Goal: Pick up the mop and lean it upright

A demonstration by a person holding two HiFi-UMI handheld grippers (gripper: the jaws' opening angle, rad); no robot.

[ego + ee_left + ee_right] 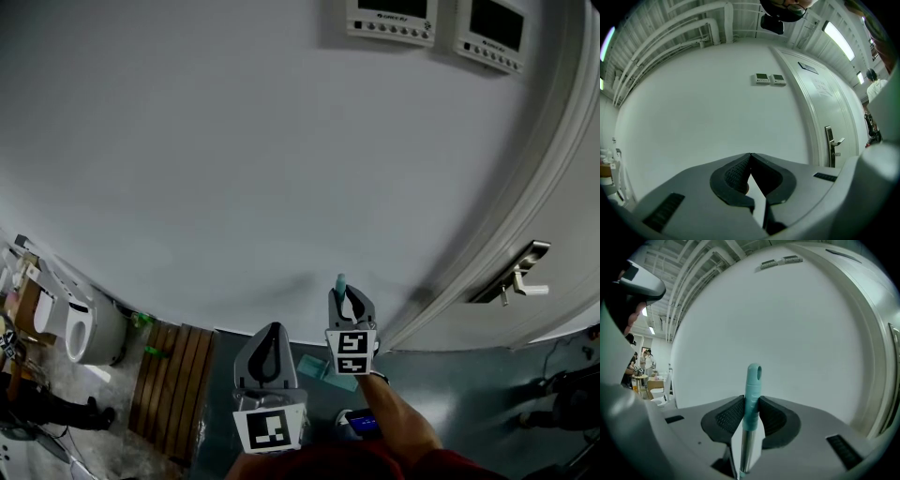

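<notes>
The mop shows as a metal pole with a teal grip end (753, 380) that stands upright close to the white wall (787, 324). My right gripper (751, 405) is shut on that teal grip, both pads pressed against its sides just below the tip. In the head view the handle tip (340, 281) pokes up above the right gripper (349, 300), and a teal piece (319, 367), apparently the mop's head, lies on the floor below. My left gripper (273, 330) hangs beside it to the left, jaws shut and empty, its tips (750, 156) meeting.
A white door with a metal lever handle (514, 277) stands to the right of the wall. Two control panels (392, 19) are mounted high on the wall. A wooden slat board (173, 375) and white ceramic fixtures (80, 328) sit at the left.
</notes>
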